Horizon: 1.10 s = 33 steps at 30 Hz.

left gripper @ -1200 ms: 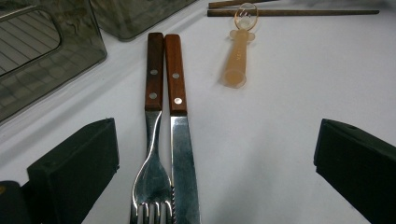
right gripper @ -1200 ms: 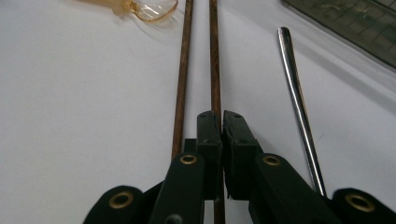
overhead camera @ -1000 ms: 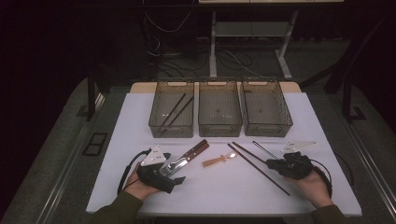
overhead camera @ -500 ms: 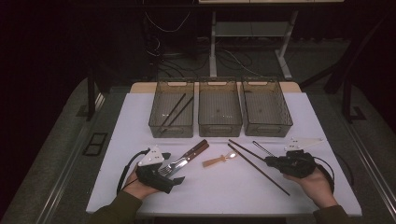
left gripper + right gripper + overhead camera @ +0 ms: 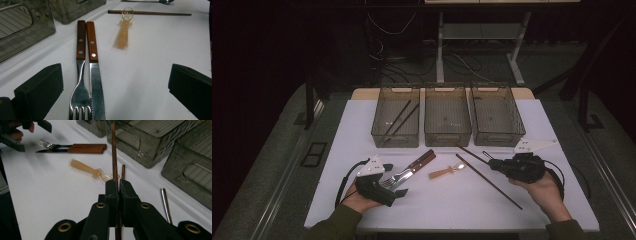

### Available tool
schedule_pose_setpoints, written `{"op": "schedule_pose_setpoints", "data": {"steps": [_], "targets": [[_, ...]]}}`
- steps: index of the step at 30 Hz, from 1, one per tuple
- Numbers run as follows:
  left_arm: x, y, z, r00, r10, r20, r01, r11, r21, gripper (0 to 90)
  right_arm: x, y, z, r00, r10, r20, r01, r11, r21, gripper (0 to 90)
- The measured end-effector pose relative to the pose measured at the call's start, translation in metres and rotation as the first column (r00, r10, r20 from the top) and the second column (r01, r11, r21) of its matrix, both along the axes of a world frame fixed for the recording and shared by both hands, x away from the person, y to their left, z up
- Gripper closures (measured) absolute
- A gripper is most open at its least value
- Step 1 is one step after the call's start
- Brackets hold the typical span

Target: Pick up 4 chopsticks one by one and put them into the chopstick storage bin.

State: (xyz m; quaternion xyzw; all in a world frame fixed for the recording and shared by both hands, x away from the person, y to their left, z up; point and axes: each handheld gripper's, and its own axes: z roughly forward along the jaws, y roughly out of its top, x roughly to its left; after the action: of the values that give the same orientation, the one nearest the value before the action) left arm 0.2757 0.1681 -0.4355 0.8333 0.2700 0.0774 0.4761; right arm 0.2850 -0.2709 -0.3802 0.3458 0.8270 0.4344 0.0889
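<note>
My right gripper [image 5: 493,162] [image 5: 118,182] is shut on a brown chopstick [image 5: 469,152] [image 5: 113,152], which points toward the middle bin with its tip off the table. A second chopstick [image 5: 489,182] [image 5: 123,170] lies on the white table beneath it. My left gripper [image 5: 393,181] [image 5: 115,72] rests open on the table. A fork [image 5: 398,175] [image 5: 81,85] and a knife [image 5: 412,169] [image 5: 96,85] with wooden handles lie side by side between its jaws, untouched. An orange plastic spoon [image 5: 447,172] [image 5: 123,32] [image 5: 83,168] lies in the middle.
Three clear bins stand in a row at the back: left [image 5: 379,131], middle [image 5: 447,137], right [image 5: 517,131]. The left bin holds two chopsticks [image 5: 399,117]. A metal spoon handle [image 5: 166,205] lies beside my right gripper. The left hand [image 5: 17,132] shows far off.
My right gripper has risen a little with the chopstick in it. The left gripper, fork and knife have stayed put.
</note>
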Motion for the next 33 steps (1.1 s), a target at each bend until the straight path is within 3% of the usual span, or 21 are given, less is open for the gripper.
{"op": "schedule_pose_setpoints", "data": {"steps": [11, 33], "targets": [[0.000, -0.004, -0.003, 1.0000, -0.002, 0.002, 0.002, 0.9999, 0.015, 0.0, 0.017, 0.020, 0.011, 0.9998, 0.012, 0.016, -0.012, 0.9997, 0.021, 86.0], [0.000, -0.003, -0.002, 0.9999, -0.012, 0.011, 0.012, 0.9998, 0.018, 0.0, 0.060, 0.069, 0.030, 0.9977, -0.066, 0.019, 0.065, 0.9978, 0.014, 86.0]]}}
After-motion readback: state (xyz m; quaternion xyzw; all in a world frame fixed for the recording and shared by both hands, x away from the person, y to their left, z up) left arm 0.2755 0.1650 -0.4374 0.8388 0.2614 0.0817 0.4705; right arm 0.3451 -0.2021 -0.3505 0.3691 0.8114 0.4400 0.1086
